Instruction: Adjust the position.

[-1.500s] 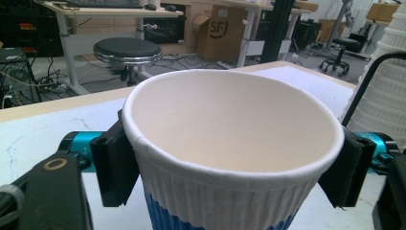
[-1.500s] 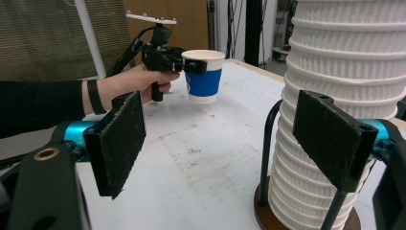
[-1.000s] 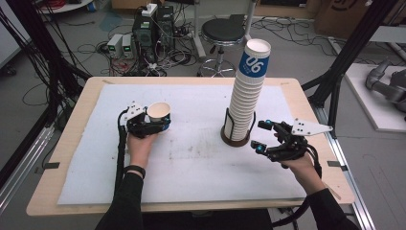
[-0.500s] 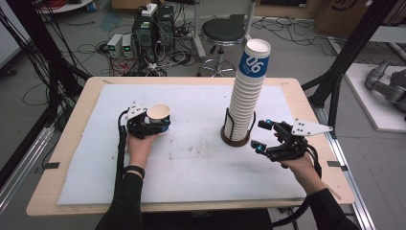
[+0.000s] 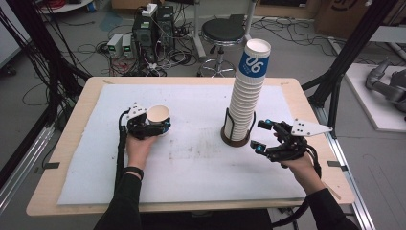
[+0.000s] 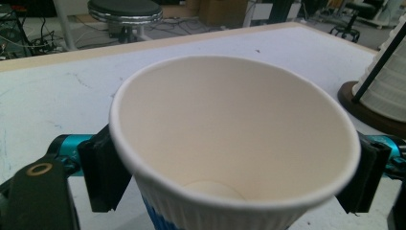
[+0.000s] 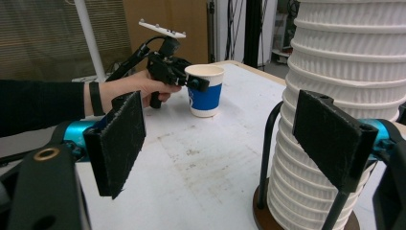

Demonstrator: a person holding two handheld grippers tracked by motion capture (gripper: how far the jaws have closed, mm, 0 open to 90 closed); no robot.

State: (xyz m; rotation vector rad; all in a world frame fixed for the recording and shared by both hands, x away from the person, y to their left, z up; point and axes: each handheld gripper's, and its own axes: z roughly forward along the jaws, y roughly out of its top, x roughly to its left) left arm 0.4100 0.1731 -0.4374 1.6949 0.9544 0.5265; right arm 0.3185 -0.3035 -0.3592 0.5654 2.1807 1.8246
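Note:
A white paper cup (image 5: 158, 115) with a blue band stands upright on the white mat, left of centre. My left gripper (image 5: 155, 123) reaches around it from the near side. Its jaws have just been opening, and the cup (image 6: 234, 124) sits between the two black pads (image 6: 103, 172) with its rim round and unsqueezed. A tall stack of ribbed white cups (image 5: 246, 96) rises from a dark round holder (image 5: 237, 139). My right gripper (image 5: 258, 135) rests just right of that stack, open and empty, with the stack (image 7: 335, 72) close behind one pad (image 7: 330, 139).
The white mat (image 5: 201, 163) covers most of the wooden table (image 5: 311, 110). Black wire uprights (image 7: 265, 153) of the holder run up the stack's sides. Beyond the far edge are a black stool (image 5: 229, 29), electronics boxes and cables on the floor.
The left gripper's jaws stand slightly wider around the cup. Both hands, the cup and the stack have kept their places.

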